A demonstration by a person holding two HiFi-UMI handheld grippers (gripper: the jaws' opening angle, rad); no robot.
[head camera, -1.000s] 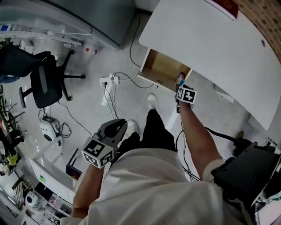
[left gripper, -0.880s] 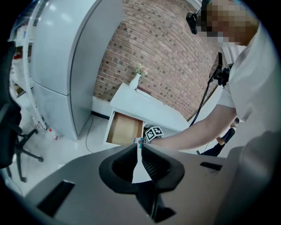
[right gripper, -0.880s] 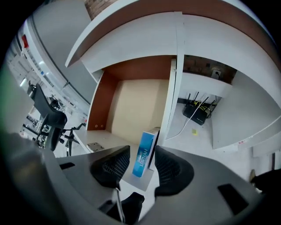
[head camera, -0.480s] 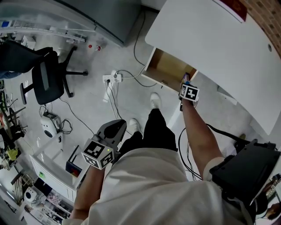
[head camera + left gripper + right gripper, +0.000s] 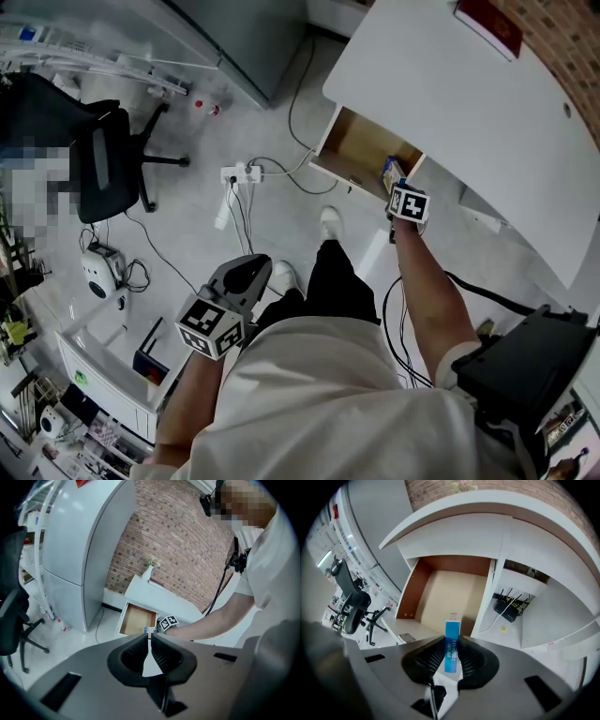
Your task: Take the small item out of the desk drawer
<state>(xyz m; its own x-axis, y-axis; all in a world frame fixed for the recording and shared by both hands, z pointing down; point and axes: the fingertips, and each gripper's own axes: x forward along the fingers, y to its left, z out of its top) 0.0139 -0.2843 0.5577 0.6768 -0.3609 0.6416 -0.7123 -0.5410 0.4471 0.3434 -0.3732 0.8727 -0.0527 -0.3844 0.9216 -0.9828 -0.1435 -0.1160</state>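
The wooden desk drawer (image 5: 361, 150) stands pulled open under the white desk (image 5: 469, 103). My right gripper (image 5: 395, 180) is at the drawer's front right corner, its jaws closing on a small blue tube (image 5: 391, 172). In the right gripper view the blue tube (image 5: 452, 632) stands upright between the pads of the right gripper (image 5: 451, 643), above the open drawer (image 5: 450, 592), which holds nothing else that I can see. My left gripper (image 5: 251, 272) hangs low beside the person's leg, far from the desk. The left gripper (image 5: 149, 639) is shut with nothing in it.
A black office chair (image 5: 94, 169) stands on the floor at the left. A white power strip (image 5: 239, 173) with cables lies near the drawer. A grey cabinet (image 5: 244, 37) is at the top. A router (image 5: 506, 609) sits in the desk's side bay.
The right gripper has stayed at the drawer's front right corner, and the blue tube now shows more fully at its tip. The left gripper has held its place.
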